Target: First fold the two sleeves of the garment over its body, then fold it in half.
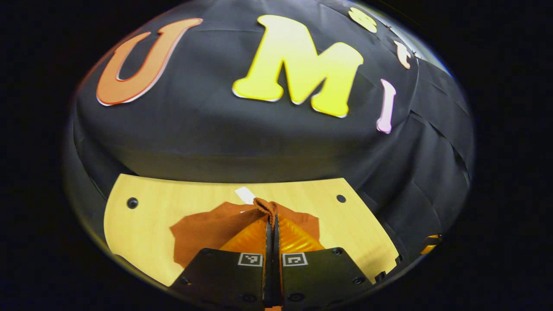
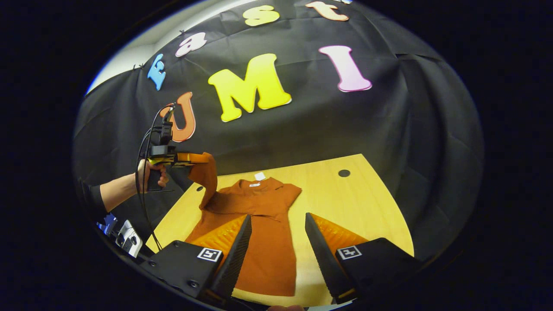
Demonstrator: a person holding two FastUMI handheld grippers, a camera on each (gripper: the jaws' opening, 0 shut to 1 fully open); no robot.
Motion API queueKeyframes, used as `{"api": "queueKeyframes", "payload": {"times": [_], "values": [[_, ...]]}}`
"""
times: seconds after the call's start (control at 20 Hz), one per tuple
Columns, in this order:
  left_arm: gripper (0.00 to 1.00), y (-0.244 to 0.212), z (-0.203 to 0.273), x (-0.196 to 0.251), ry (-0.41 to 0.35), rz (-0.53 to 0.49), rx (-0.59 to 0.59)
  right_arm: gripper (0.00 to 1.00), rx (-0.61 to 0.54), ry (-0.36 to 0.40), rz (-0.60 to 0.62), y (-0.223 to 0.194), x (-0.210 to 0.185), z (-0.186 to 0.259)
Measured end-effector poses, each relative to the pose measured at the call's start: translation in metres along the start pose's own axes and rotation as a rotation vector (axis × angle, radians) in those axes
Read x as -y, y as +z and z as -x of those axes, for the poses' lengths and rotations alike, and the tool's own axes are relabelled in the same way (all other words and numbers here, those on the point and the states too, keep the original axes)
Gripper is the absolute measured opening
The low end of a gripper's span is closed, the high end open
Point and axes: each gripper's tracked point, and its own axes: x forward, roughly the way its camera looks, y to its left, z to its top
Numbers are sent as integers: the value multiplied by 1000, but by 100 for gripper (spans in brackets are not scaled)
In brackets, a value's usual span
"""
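L gripper [image 2: 190, 159] clamped on one sleeve [image 2: 206, 175] of rust-orange short-sleeved garment [image 2: 259, 229], raised off pale wooden table [image 2: 367, 203]. Other sleeve [image 2: 290, 192] flat, unfolded. R gripper [image 2: 276, 226] fingers apart. Half-fold pending.

Left gripper view: riding low and very near the tabletop [image 1: 142, 216], facing the booth wall. Right gripper view: looking from higher and farther back, slightly downward, toward the same wall. Both sharing the tabletop and the garment [image 2: 263, 229].

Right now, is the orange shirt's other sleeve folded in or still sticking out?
Sticking out. That sleeve lies flat on the table, beside the shirt; the left gripper lifts the opposite one.
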Motion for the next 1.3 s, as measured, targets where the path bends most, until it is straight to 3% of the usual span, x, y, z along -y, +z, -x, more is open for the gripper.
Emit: {"api": "queueKeyframes", "payload": {"times": [0.05,0.35,0.4,0.45,0.5,0.55,0.6,0.65,0.7,0.75,0.8,0.85,0.95,1.0,1.05,1.2,1.3], "values": [[2,-7,-12,13,-14,-9,-19,82,0,-13,-9,0,13,4],[3,-50,-89,81,-85,-59,-114,81,-15,-95,-53,-4,78,29],[3,-58,-100,88,-85,-69,-132,77,-23,-106,-58,-8,87,32],[10,-65,-112,90,-72,-79,-152,81,-30,-118,-65,-10,94,34],[3,-75,-123,90,-51,-85,-177,77,-36,-127,-75,-14,101,35],[3,-84,-133,87,-23,-84,-200,81,-45,-135,-88,-19,108,37],[3,-94,-142,84,4,-77,-223,77,-53,-140,-99,-22,112,38],[3,-101,-150,81,29,-65,-236,81,-62,-145,-107,-24,116,39],[3,-108,-157,79,52,-52,-246,77,-68,-151,-110,-26,121,39],[3,-112,-161,79,66,-39,-253,82,-73,-156,-110,-27,124,39],[3,-111,-165,79,80,-35,-244,77,-76,-161,-109,-27,126,39],[3,-142,-179,83,100,-33,-230,77,-80,-165,-110,-27,129,41],[6,-121,-177,81,99,-2,-209,77,-73,-172,-105,-21,133,45],[16,-121,-177,86,85,12,-211,77,-65,-178,-99,-20,134,46],[37,-123,-175,90,78,14,-214,81,-59,-183,-98,-18,132,47],[100,-113,-157,90,101,-15,-173,81,-31,-180,-92,-10,114,47],[100,-94,-129,94,90,-7,-106,81,-7,-166,-69,-5,92,46]]}}
